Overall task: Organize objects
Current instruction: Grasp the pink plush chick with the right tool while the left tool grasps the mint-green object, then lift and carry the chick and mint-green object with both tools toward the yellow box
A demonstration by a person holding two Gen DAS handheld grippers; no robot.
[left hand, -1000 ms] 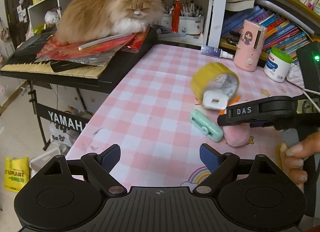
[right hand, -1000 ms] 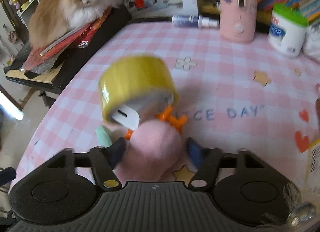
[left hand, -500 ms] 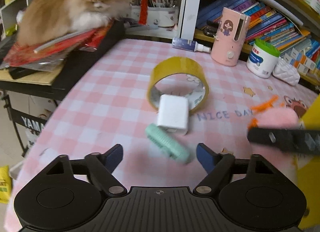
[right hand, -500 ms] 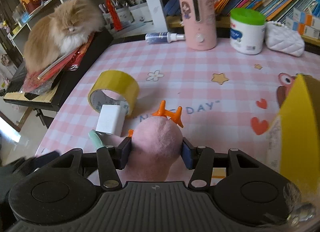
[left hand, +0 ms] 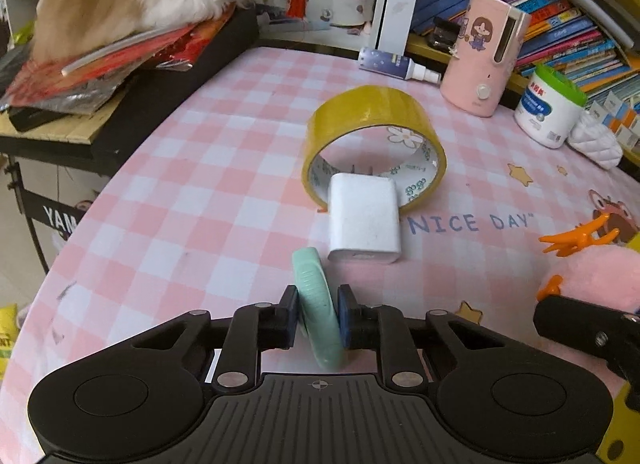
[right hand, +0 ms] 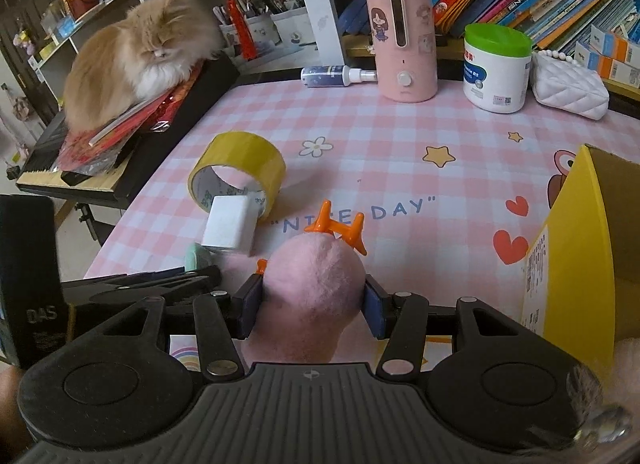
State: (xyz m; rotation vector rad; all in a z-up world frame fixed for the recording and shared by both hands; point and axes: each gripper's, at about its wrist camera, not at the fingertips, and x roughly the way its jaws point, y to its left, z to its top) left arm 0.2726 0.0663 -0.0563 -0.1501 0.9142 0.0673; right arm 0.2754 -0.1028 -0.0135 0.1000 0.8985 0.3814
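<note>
My left gripper (left hand: 318, 320) is shut on a mint-green oblong tool (left hand: 316, 304) lying on the pink checked table (left hand: 192, 200). A white charger block (left hand: 364, 220) lies just beyond it, against a yellow tape roll (left hand: 376, 136) standing on edge. My right gripper (right hand: 312, 308) is shut on a pink plush toy (right hand: 314, 284) with orange feet (right hand: 340, 228), held low over the table. The toy also shows at the right edge of the left wrist view (left hand: 596, 276). The charger (right hand: 230, 224) and tape roll (right hand: 240, 164) lie to the right gripper's front left.
An open yellow cardboard box (right hand: 580, 248) stands at the right. A cat (right hand: 136, 56) lies on papers on a keyboard at the left. A pink humidifier (right hand: 404, 36), spray bottle (right hand: 336, 75), white jar (right hand: 496, 68) and white quilted pouch (right hand: 568, 84) line the back by the bookshelf.
My left gripper moved forward over the mint-green tool and shut on it. My right gripper lifted the pink toy and drew back to the right, away from the tape roll.
</note>
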